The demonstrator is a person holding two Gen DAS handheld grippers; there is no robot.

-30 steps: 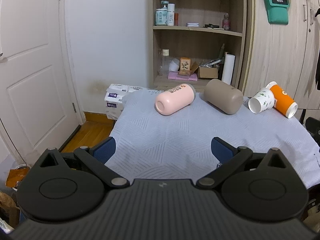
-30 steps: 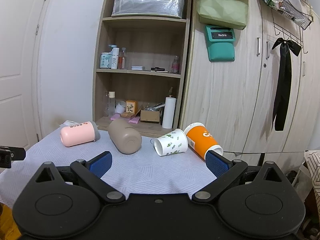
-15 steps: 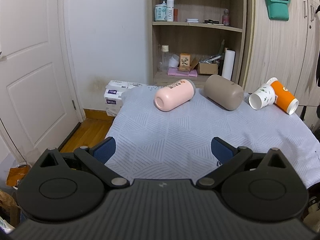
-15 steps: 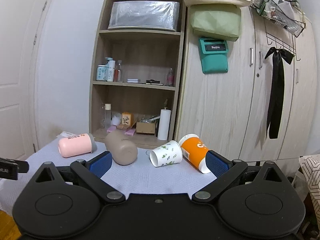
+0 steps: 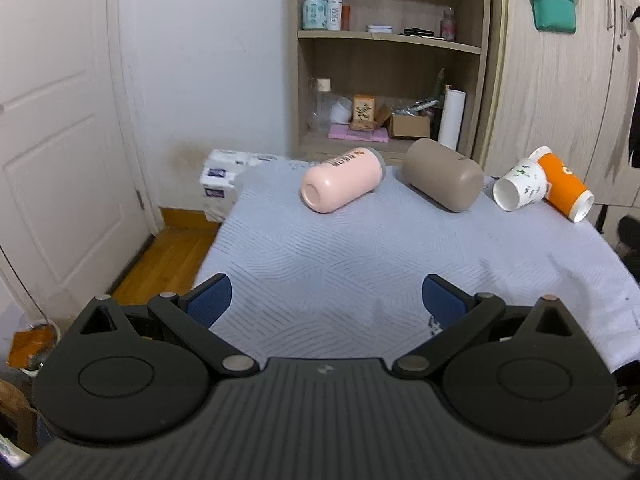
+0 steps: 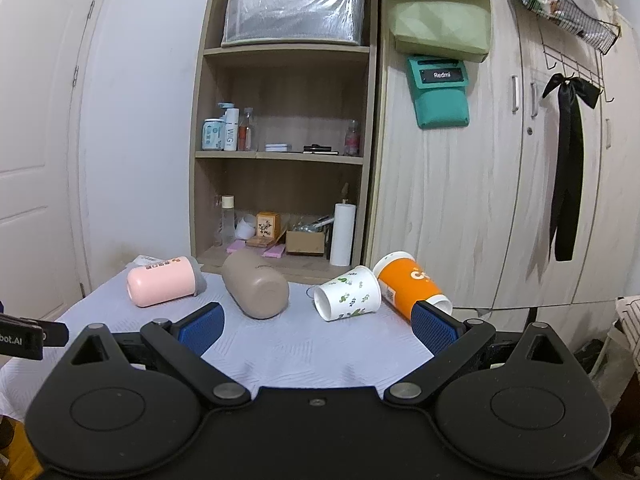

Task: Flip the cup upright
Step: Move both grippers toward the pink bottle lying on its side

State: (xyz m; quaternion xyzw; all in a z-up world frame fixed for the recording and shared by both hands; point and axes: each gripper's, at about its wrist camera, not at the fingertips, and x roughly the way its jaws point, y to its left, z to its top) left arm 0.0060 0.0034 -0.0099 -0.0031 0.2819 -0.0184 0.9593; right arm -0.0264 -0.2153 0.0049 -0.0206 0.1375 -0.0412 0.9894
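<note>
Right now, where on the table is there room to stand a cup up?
The pale blue cloth is bare between the gripper fingers and the row of lying cups. It is crowded at the far edge: pink cup, taupe cup, white floral paper cup, orange paper cup.

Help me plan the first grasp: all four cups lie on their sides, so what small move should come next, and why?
Probably ease the right gripper forward toward the white cup. It is open and empty, the cup lies on its side almost straight ahead on the cloth, and nothing is between them. The left gripper is farther off.

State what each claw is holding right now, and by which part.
Nothing is held. The left claw and the right claw are both open over the cloth, short of the four cups lying on their sides.
</note>
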